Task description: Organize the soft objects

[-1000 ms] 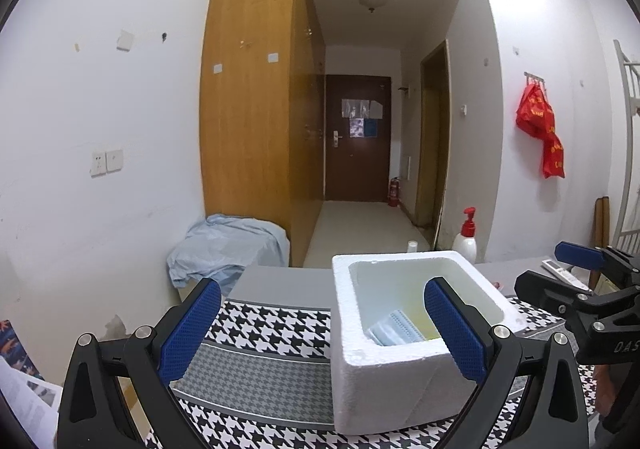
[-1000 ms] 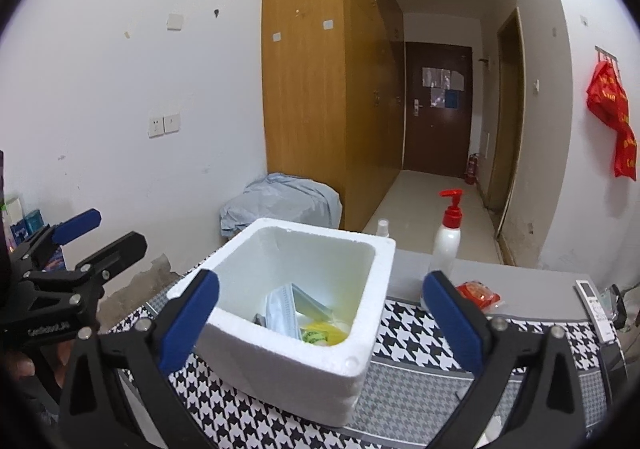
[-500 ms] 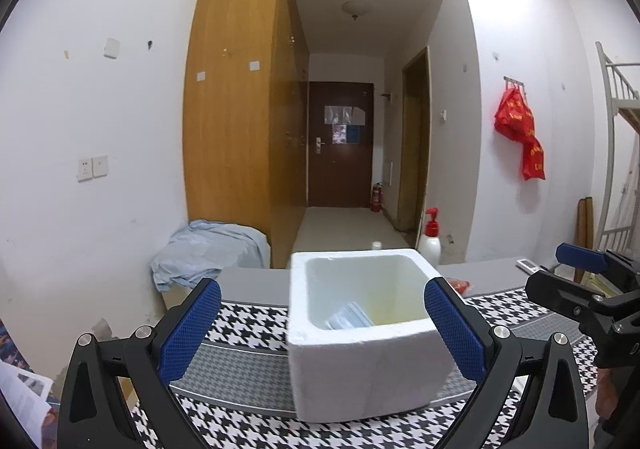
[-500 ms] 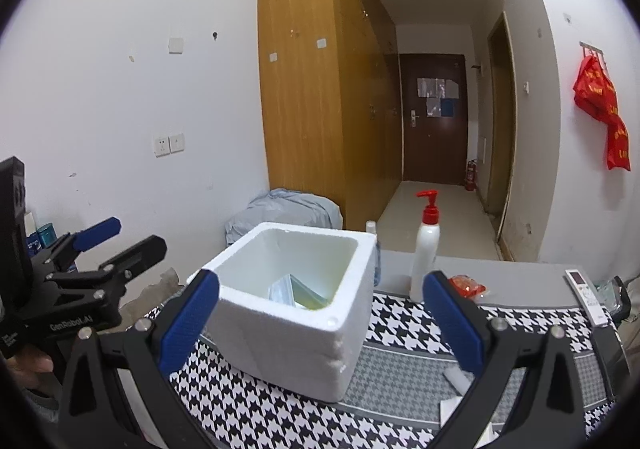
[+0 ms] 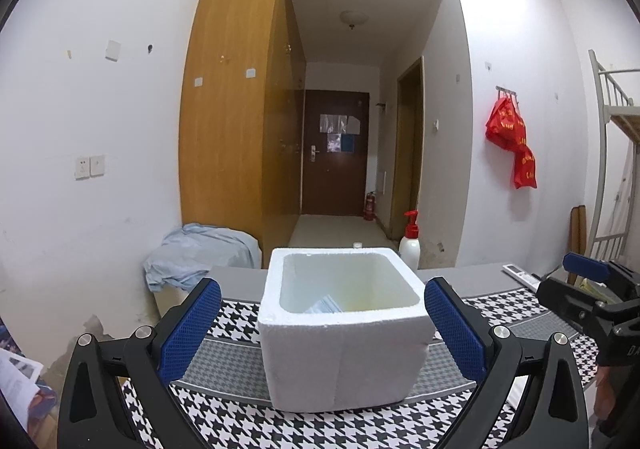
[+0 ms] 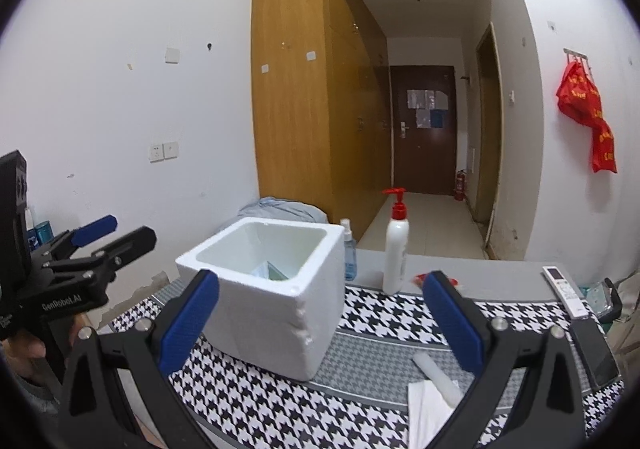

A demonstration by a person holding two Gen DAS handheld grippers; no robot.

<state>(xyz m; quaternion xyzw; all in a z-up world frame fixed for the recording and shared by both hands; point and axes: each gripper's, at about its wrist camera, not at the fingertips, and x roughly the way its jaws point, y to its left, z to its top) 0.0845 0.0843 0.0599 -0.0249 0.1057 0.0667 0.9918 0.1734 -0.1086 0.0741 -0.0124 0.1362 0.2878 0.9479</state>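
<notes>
A white foam box (image 5: 340,345) stands on the houndstooth cloth (image 5: 224,319); it also shows in the right wrist view (image 6: 272,313). Packets (image 5: 325,305) lie inside it, mostly hidden by its wall. My left gripper (image 5: 322,327) is open and empty, its blue pads either side of the box, held back from it. My right gripper (image 6: 320,321) is open and empty, near the box's right front corner. A white tissue (image 6: 430,405) and a small white roll (image 6: 436,373) lie on the cloth in front of the right gripper.
A white pump bottle with a red top (image 6: 395,249), a small blue spray bottle (image 6: 349,255), a red packet (image 6: 420,280), a remote (image 6: 564,291) and a phone (image 6: 596,353) lie on the table. A cloth-covered object (image 5: 200,257) sits beyond the table's far left.
Both grippers have drawn back and levelled, so the box looks farther off and its contents are mostly hidden by the rim. Both stayed open and empty.
</notes>
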